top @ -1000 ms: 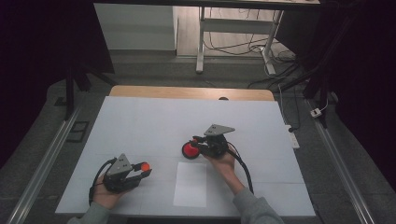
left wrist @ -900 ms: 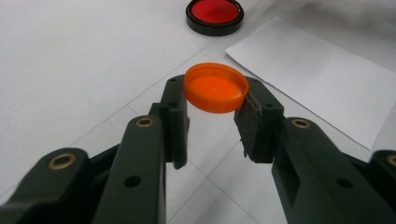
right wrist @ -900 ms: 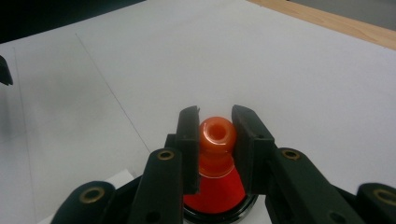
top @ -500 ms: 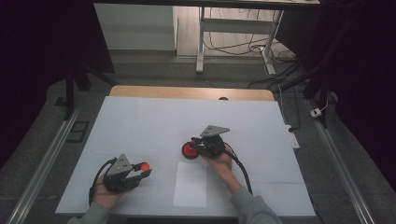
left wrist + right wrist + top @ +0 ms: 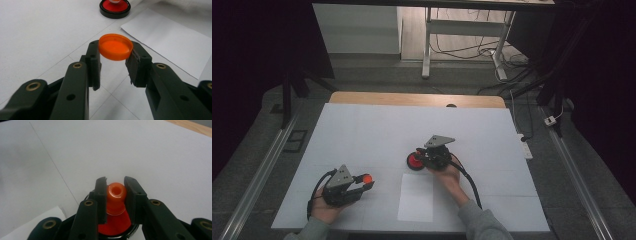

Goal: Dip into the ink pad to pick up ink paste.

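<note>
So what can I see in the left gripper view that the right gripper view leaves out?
The left gripper view alone gives the left claw pinching a flat orange cap by its rim, held above the table, and the red-and-black dish seen whole from outside.

The right gripper view alone gives the right claw closed on an orange nozzle with a hole in its top, rising from that dish, and the table's wooden edge.

Both share the white table and the sheet of paper.

dim room, grey floor (image 5: 377,75) (cables), white table (image 5: 362,130)
</note>
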{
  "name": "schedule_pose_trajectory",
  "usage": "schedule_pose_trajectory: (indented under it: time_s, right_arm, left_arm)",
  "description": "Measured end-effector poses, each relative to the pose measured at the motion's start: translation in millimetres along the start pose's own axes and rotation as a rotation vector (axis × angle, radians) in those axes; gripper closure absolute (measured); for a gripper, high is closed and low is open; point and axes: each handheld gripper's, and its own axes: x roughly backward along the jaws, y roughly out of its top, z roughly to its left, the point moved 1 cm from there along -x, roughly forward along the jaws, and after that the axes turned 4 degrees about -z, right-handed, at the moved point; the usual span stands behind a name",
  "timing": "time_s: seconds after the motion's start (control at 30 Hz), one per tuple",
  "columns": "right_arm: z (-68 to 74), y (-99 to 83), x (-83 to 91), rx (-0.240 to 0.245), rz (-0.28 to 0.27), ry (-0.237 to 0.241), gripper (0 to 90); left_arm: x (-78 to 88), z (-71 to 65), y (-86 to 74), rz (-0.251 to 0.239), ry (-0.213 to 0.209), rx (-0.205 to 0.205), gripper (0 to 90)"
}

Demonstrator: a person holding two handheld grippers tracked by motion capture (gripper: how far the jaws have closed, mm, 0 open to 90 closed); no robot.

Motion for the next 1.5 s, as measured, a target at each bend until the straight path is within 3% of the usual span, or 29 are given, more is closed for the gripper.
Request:
schedule_pose_trajectory:
  time_s: [0.23, 0.53, 1.5]
  right_arm:
    - [-0.8, -2.3, -2.0, 0.015, 0.029, -0.008, 72.3]
    - [-0.2, -3.6, -3.0, -0.001, 0.029, -0.016, 72.4]
    - [0.8, -11.3, -2.3, 0.008, -0.031, -0.015, 72.9]
  left_arm:
    - [0.0, 0.4, -0.1, 0.001, -0.002, 0.0, 65.0]
    - [0.2, 0.4, -0.3, 0.003, -0.001, -0.002, 64.9]
    - [0.0, -0.2, -0.4, 0.001, 0.009, -0.001, 64.9]
